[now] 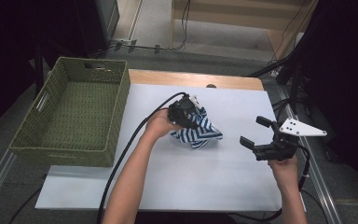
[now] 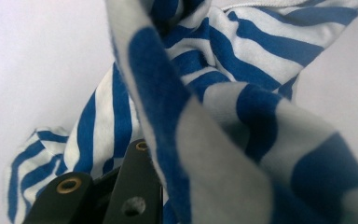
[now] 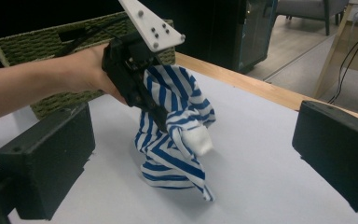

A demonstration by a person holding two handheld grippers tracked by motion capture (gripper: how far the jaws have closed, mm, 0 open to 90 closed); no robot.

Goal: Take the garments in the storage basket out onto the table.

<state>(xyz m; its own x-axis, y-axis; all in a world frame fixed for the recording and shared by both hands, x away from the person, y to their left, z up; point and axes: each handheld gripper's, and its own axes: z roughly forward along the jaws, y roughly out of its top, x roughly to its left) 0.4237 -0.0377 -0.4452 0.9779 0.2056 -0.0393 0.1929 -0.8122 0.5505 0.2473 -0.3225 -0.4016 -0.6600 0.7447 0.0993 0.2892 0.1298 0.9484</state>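
Observation:
A blue-and-white striped cloth (image 1: 198,131) hangs bunched above the middle of the white table sheet (image 1: 168,182), its lower end still resting on the sheet. My left gripper (image 1: 186,114) is shut on the cloth's upper part and holds it up. In the left gripper view the striped cloth (image 2: 223,107) drapes over the black jaws. From the right gripper view, the cloth (image 3: 175,135) dangles from the left gripper (image 3: 144,93). My right gripper (image 1: 254,132) stands open to the right of the cloth, apart from it, with nothing between its jaws.
A green woven basket (image 1: 112,100) stands at the table's left side, its inside bare. The wooden table edge (image 1: 191,78) runs along the back. Cables trail from both grippers toward the front.

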